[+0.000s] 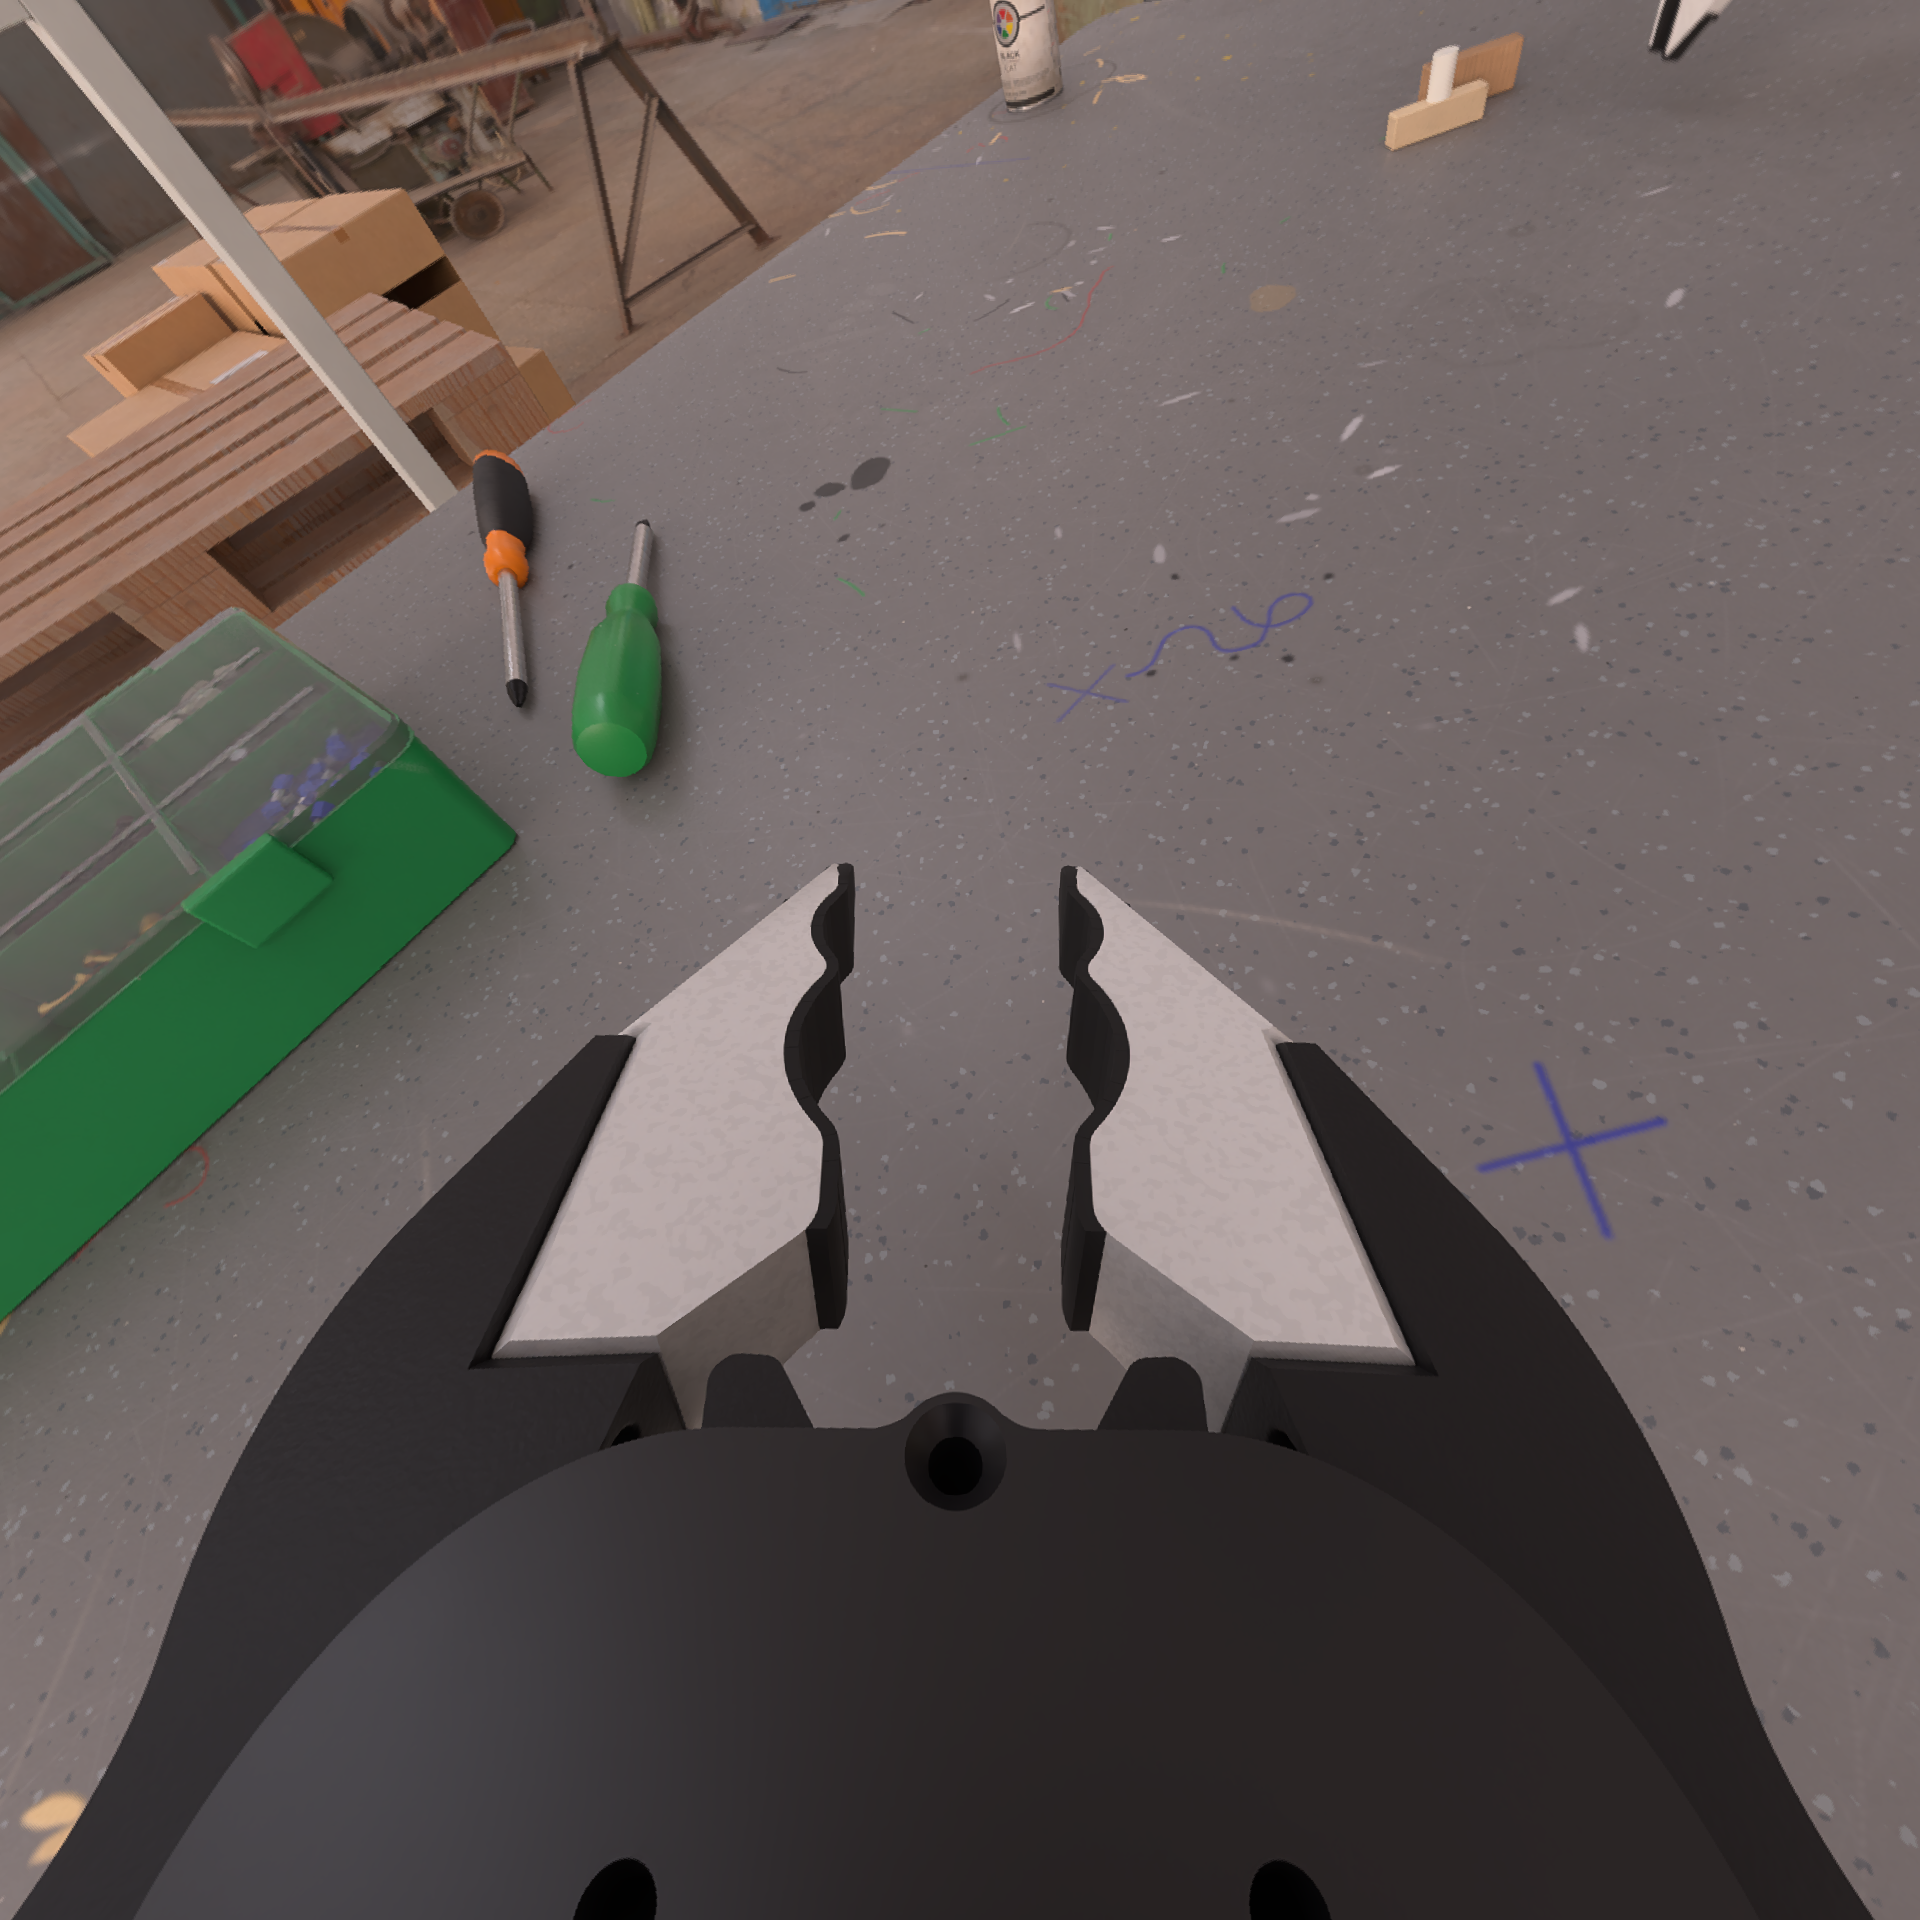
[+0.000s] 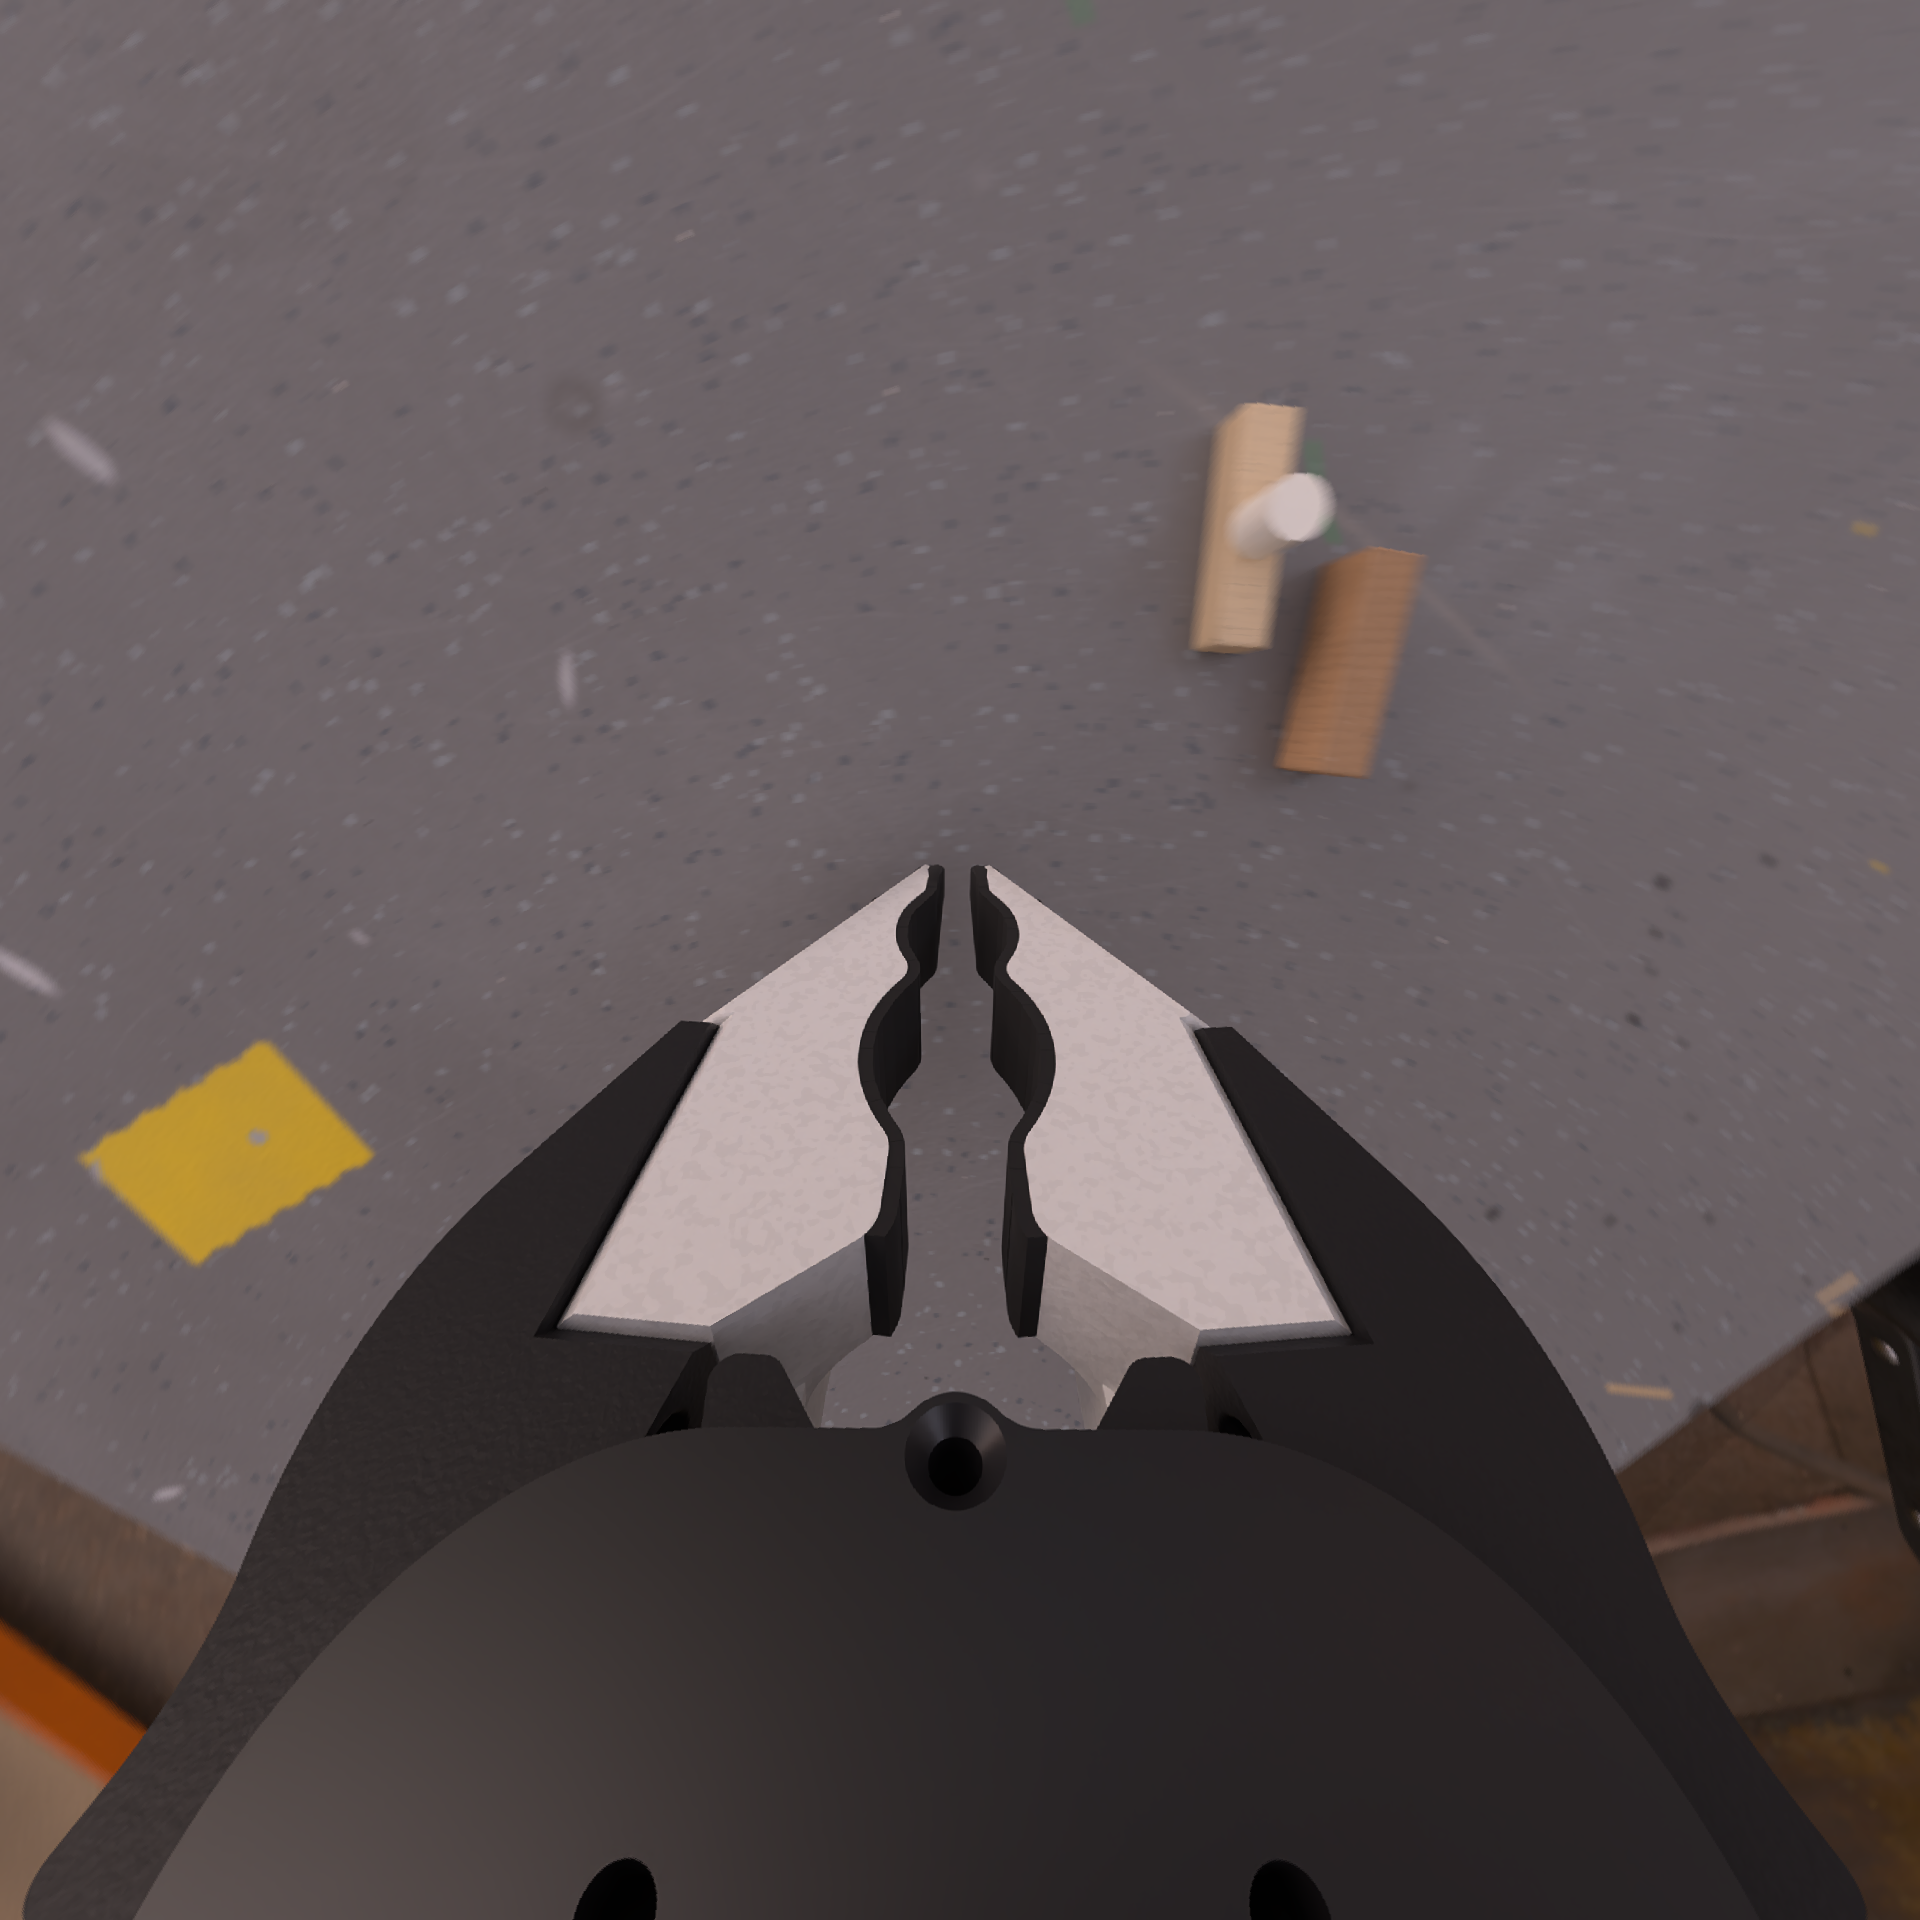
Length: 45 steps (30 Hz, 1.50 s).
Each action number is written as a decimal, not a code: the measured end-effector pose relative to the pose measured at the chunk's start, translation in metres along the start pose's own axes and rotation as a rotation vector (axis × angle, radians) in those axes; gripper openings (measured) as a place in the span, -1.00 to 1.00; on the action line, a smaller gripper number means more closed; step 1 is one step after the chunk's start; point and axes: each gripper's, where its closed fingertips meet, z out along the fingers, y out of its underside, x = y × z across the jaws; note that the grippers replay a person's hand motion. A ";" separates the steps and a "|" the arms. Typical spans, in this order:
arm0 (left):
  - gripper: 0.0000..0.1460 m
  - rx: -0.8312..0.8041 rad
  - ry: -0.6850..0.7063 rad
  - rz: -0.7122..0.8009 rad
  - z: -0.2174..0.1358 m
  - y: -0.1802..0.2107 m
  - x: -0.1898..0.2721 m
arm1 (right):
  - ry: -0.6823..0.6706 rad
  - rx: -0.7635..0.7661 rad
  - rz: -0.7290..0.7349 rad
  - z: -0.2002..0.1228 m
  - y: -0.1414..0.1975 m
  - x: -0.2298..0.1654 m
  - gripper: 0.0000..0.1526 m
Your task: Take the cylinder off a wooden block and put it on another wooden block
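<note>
A white cylinder (image 2: 1280, 513) stands upright on a pale wooden block (image 2: 1243, 582). A darker brown wooden block (image 2: 1348, 665) lies right beside it on the grey table. My right gripper (image 2: 957, 875) hovers above the table, below and left of the blocks, its jaws nearly closed and empty. In the left wrist view the cylinder (image 1: 1441, 75), pale block (image 1: 1439, 116) and brown block (image 1: 1491, 62) sit far off at the top right. My left gripper (image 1: 956, 875) is open and empty over bare table. The right gripper's tip (image 1: 1683, 23) shows at the top right edge.
A green box with a clear lid (image 1: 187, 914) sits at the left, with an orange-and-black screwdriver (image 1: 506, 566) and a green one (image 1: 620, 675) beside it. A spray can (image 1: 1027, 52) stands at the far edge. A yellow patch (image 2: 227, 1151) lies on the table. The table edge (image 2: 1766, 1382) runs at lower right.
</note>
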 end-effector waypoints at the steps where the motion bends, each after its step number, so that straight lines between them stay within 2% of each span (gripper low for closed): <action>1: -0.46 -0.001 -0.001 0.003 0.000 0.000 0.000 | 0.028 0.014 0.024 -0.003 -0.001 0.007 -0.94; 7: -0.47 -0.014 -0.012 0.012 0.001 0.002 -0.001 | 0.018 0.037 0.077 -0.017 -0.001 0.019 -0.85; 13: -0.47 -0.027 -0.018 0.022 0.002 0.004 0.000 | 0.110 -0.028 0.102 -0.013 0.011 0.040 -0.84; 18: -0.47 -0.038 -0.025 0.035 0.003 0.005 0.000 | 0.143 0.103 0.091 -0.011 -0.020 0.050 -0.66; 21: -0.47 -0.038 -0.029 0.043 0.003 0.005 0.001 | 0.105 0.187 0.047 -0.005 -0.040 0.050 -0.56; 25: -0.47 -0.029 -0.037 0.040 0.002 0.004 -0.001 | 0.038 0.220 0.009 0.010 -0.055 0.049 -0.50; 33: -0.47 -0.026 -0.051 0.021 0.002 0.004 -0.004 | -0.075 0.199 0.048 0.029 -0.061 0.053 -0.51; 39: -0.47 -0.032 -0.051 0.025 0.003 0.004 -0.004 | -0.068 0.187 0.058 0.028 -0.054 0.058 -0.72; 42: -0.47 -0.036 -0.050 0.029 0.003 0.005 -0.004 | -0.056 0.199 0.061 0.027 -0.052 0.058 -0.70; 45: -0.47 -0.034 -0.049 0.034 0.003 0.005 -0.004 | -0.060 0.233 0.070 0.025 -0.055 0.056 -0.59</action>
